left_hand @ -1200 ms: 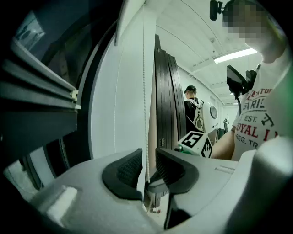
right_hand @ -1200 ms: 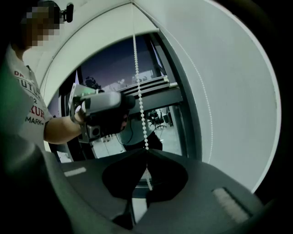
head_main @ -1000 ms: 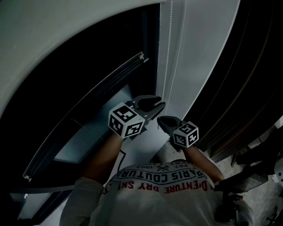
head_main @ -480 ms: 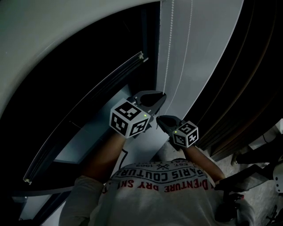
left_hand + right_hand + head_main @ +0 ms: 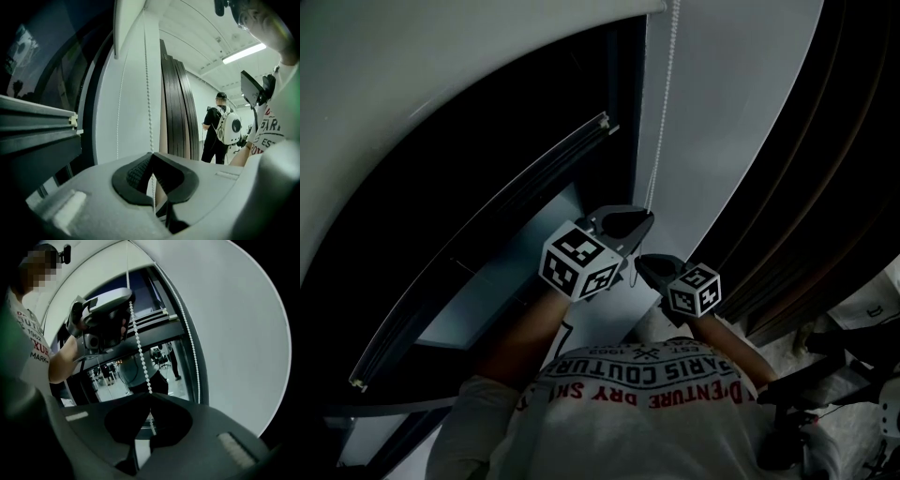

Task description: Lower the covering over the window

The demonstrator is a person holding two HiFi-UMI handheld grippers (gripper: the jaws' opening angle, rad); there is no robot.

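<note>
A white bead chain (image 5: 661,122) hangs in front of the pale wall strip beside the dark window. My left gripper (image 5: 647,216) is shut on one strand of it (image 5: 149,93); its jaws have just been closing, with that strand between them. Just below, my right gripper (image 5: 639,260) is shut on the same strand (image 5: 140,357), which runs taut from the left gripper (image 5: 101,317) down into the right jaws (image 5: 149,399). The second strand (image 5: 187,333) hangs free beside it. A pale rail with an end cap (image 5: 605,120) crosses the window.
A stack of dark upright panels (image 5: 787,187) stands to the right of the wall strip (image 5: 722,112). A person with a white backpack (image 5: 220,131) stands further back in the room. Dark equipment (image 5: 825,375) lies on the floor at the right.
The left gripper's jaws stood open round the chain a second ago and are now shut on it. The right gripper has stayed shut on the chain below.
</note>
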